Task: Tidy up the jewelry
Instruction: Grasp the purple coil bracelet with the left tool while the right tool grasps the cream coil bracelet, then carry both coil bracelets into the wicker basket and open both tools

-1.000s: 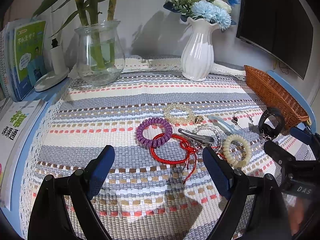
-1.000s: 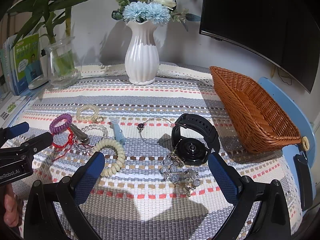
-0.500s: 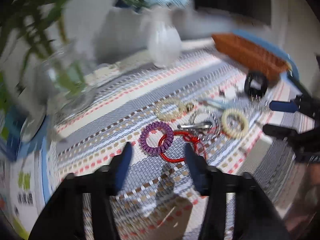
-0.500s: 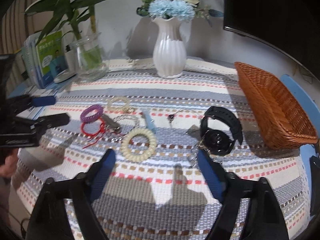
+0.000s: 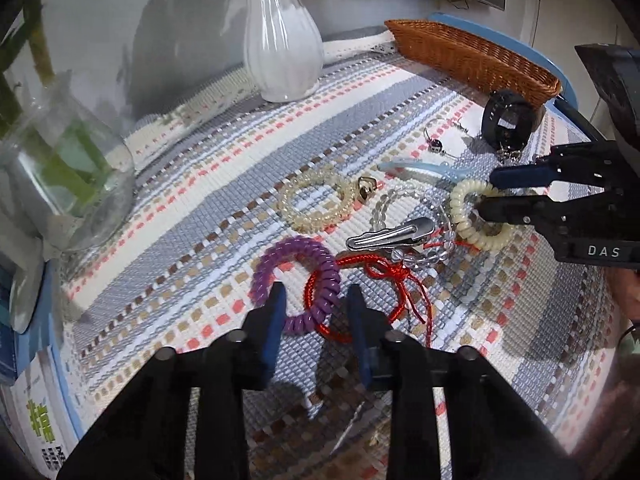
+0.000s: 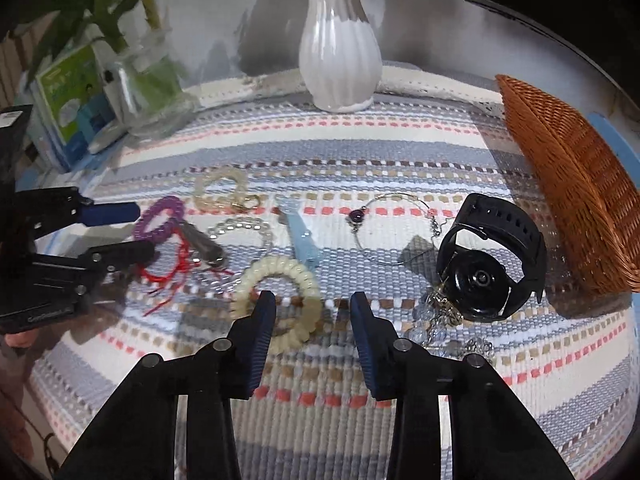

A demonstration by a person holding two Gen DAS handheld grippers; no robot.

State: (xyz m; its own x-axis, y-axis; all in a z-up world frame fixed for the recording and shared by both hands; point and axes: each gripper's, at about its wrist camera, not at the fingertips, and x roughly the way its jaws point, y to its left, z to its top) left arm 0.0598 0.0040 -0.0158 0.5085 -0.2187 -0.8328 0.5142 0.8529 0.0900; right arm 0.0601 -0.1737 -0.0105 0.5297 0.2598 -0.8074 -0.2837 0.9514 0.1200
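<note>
Jewelry lies scattered on a striped woven cloth [image 5: 224, 184]. My left gripper [image 5: 314, 300] is open, its jaws astride the near edge of a purple coil band [image 5: 298, 276] and a red cord bracelet [image 5: 360, 276]. My right gripper [image 6: 313, 304] is open, its jaws astride the near side of a cream coil band [image 6: 276, 300], which also shows in the left wrist view [image 5: 476, 216]. A silver hair clip [image 5: 390, 234], a clear bead bracelet [image 5: 416, 220], a yellowish bead bracelet [image 5: 316, 202], a blue clip [image 6: 302, 236], a thin bangle [image 6: 396, 232] and a black watch [image 6: 492, 268] lie around.
A brown wicker basket [image 6: 576, 184] stands at the right edge. A white vase [image 6: 338, 44] stands at the back, a glass jar with plant stems [image 5: 60, 176] at the left. Books [image 6: 68, 96] stand beyond the jar. A crystal charm piece [image 6: 440, 328] lies by the watch.
Both grippers have moved forward and down to the jewelry and their jaws have narrowed. The left now straddles the purple band and red cord, the right the cream band.
</note>
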